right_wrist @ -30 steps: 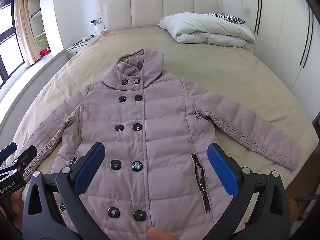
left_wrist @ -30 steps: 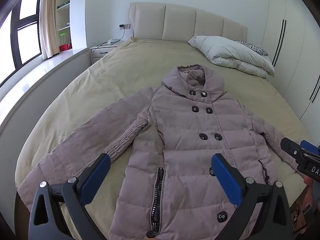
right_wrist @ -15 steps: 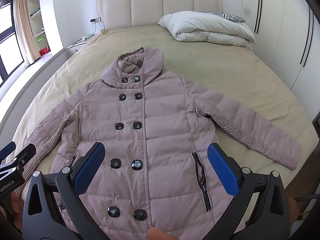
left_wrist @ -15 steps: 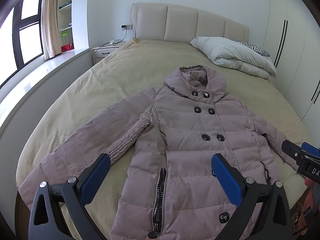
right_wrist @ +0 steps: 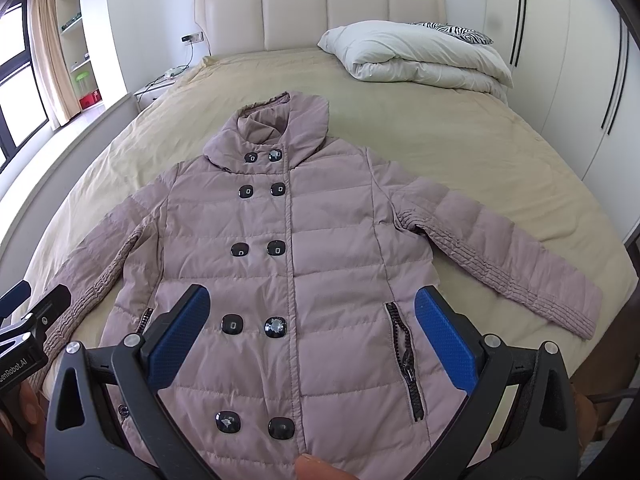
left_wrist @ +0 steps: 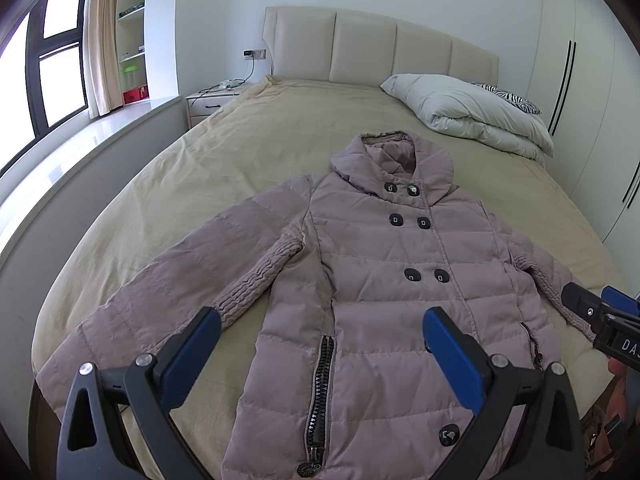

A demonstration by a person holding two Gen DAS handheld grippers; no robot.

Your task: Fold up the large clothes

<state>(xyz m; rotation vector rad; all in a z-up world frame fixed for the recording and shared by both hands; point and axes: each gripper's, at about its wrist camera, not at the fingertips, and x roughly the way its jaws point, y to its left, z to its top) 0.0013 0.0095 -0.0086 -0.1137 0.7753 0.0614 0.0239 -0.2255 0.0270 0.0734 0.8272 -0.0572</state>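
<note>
The bed [right_wrist: 500, 152] carries a tan cover and fills most of both views. A padded headboard [right_wrist: 320, 12] stands at its far end, with a folded white duvet [right_wrist: 416, 56] lying just in front of it on the right side.

The task item, a mauve quilted coat [right_wrist: 332, 248], lies flat and face up on the near half of the bed, collar toward the headboard, hem toward the cameras. It is buttoned, with paired dark buttons [right_wrist: 276, 248] down the front. Both sleeves are spread outward and down across the cover.

The left gripper [left_wrist: 320, 348] hovers above the hem region near the left pocket zipper [left_wrist: 320, 396]; its fingers are spread wide apart and hold nothing. The right gripper [right_wrist: 312, 328] hovers above the lower front; its fingers are likewise wide apart and empty.
</note>
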